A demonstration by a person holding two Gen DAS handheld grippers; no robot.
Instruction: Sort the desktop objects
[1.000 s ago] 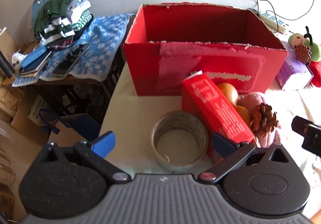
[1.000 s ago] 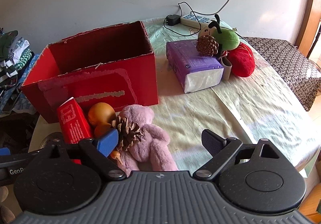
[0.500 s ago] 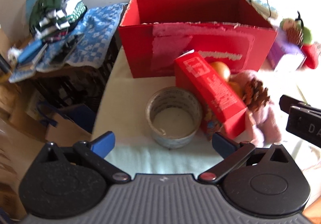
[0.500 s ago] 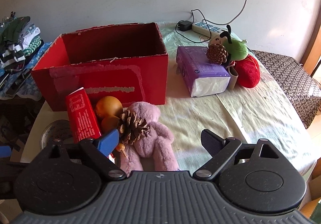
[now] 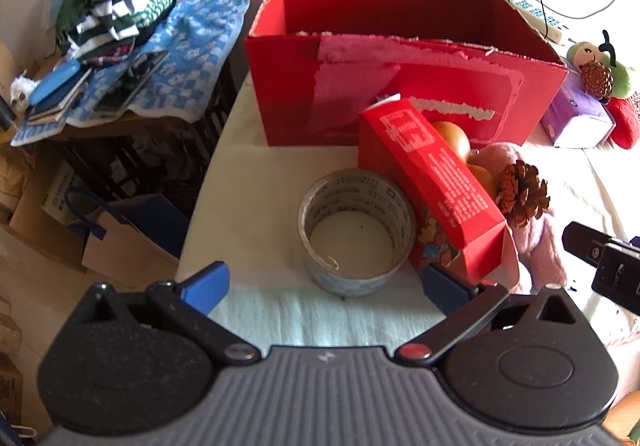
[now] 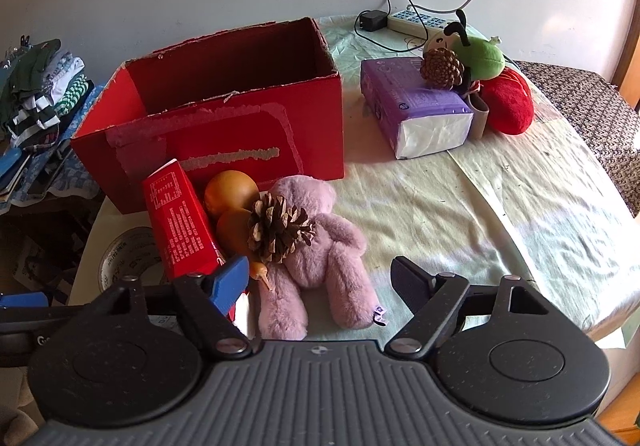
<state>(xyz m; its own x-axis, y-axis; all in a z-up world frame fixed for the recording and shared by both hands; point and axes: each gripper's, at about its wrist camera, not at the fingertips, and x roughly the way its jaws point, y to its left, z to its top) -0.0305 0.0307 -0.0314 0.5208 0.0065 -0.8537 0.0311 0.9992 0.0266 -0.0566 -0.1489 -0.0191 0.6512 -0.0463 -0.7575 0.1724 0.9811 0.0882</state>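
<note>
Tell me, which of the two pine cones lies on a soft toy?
The nearer pine cone, resting on the pink teddy bear. The other pine cone sits on the purple tissue pack.

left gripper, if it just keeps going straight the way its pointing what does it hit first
Most likely the tape roll, lying flat on the table dead ahead of the open left gripper. The tilted red carton sits just right of that line.

Both fisheye views bend strongly at the edges – corners go dark. Daylight from the right washes out the pale green tablecloth [image 5: 576, 182] right of the open red cardboard box [image 5: 400, 86]; the box's interior [image 6: 224, 62] stays shadowed. Focus is sharp.
</note>
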